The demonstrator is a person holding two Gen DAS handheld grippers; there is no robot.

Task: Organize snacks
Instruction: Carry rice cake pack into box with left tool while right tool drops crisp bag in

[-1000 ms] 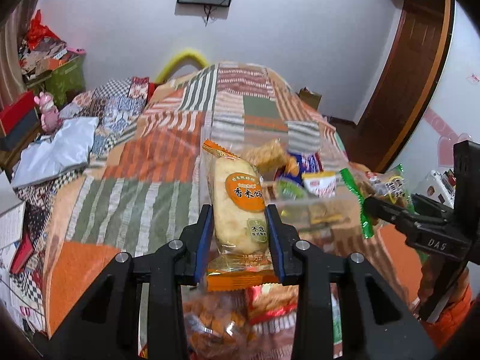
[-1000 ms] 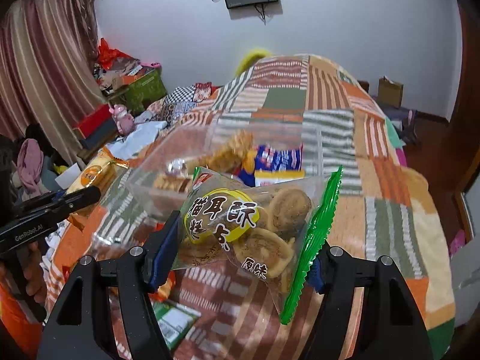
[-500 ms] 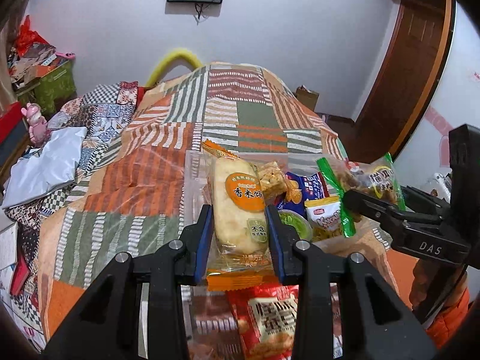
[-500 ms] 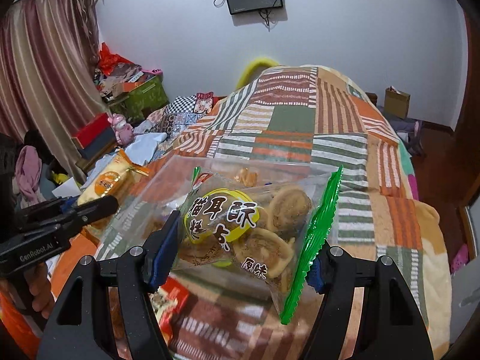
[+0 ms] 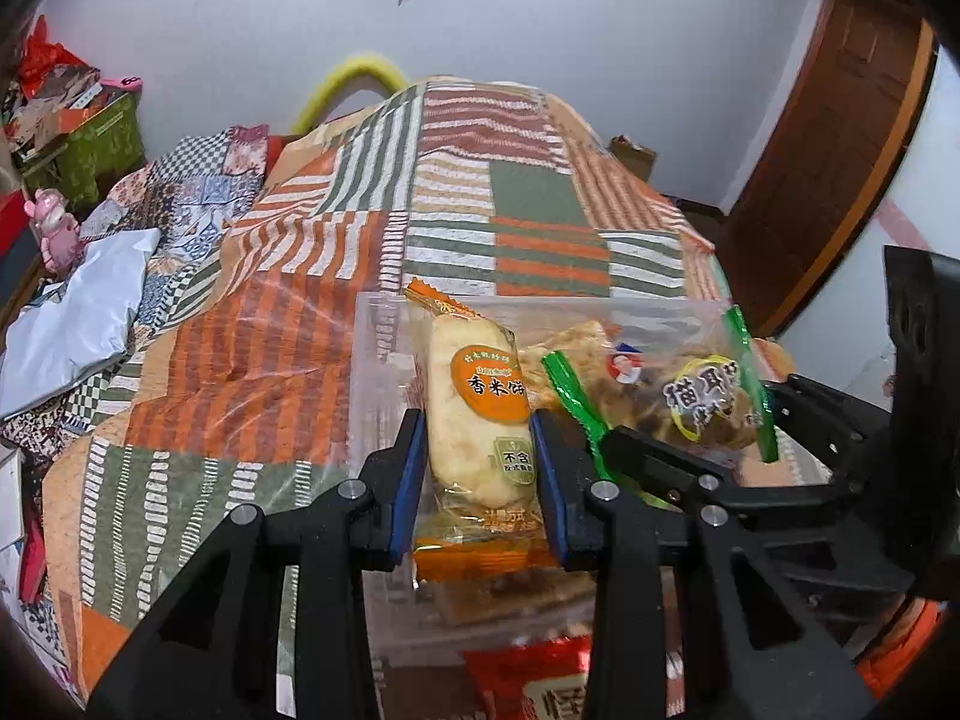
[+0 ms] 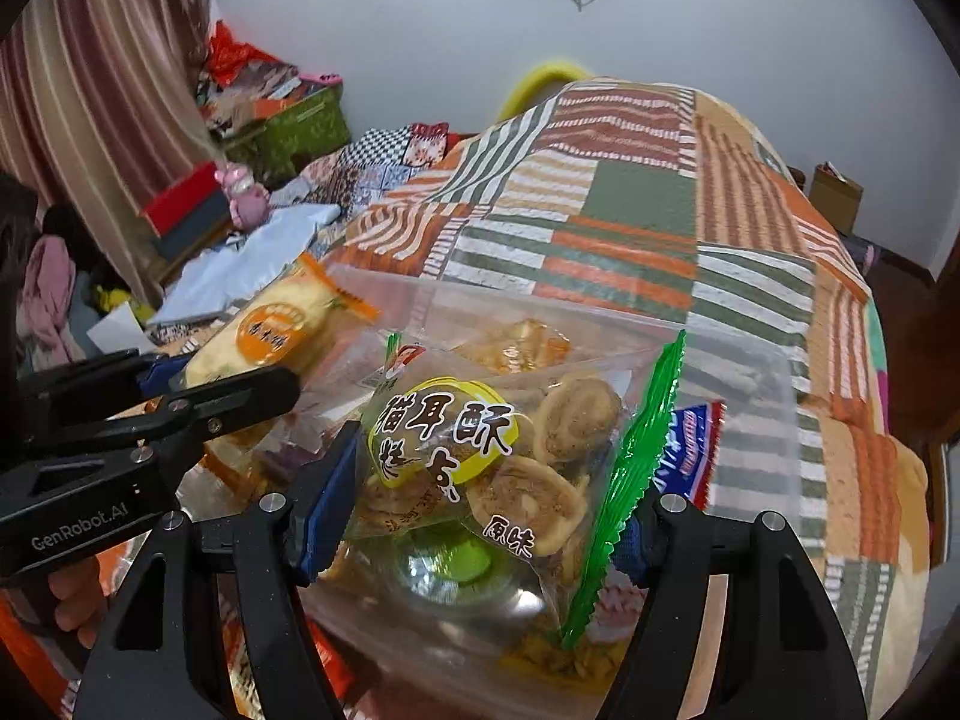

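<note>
A patchwork quilt (image 5: 510,240) in orange, green and cream stripes covers the bed that stretches away ahead of both grippers. On it, directly below and in front of the fingertips, stands a clear plastic bin (image 5: 384,360) already holding several wrapped snacks. Among them are a blue-and-red packet (image 6: 690,450) just right of the right gripper's load and a small green-lidded cup (image 6: 456,558) beneath it.

The right gripper (image 6: 480,516) clamps a transparent bag of swirl biscuits (image 6: 498,456), with a yellow label and a green serrated edge, its pads pressing both sides of the bag. The bag hangs over the bin's interior, above the cup. In the left wrist view this bag (image 5: 690,396) sits just to the right of the left gripper.

The left gripper (image 5: 480,474) is clenched on a rice cracker pack (image 5: 480,414), a pale oblong with an orange label and orange crimped ends, held upright between the blue pads over the bin's left part. In the right wrist view that pack (image 6: 276,324) lies ahead and to the left.

A red snack packet (image 5: 540,684) lies below the left gripper, near the bin's closest wall.
</note>
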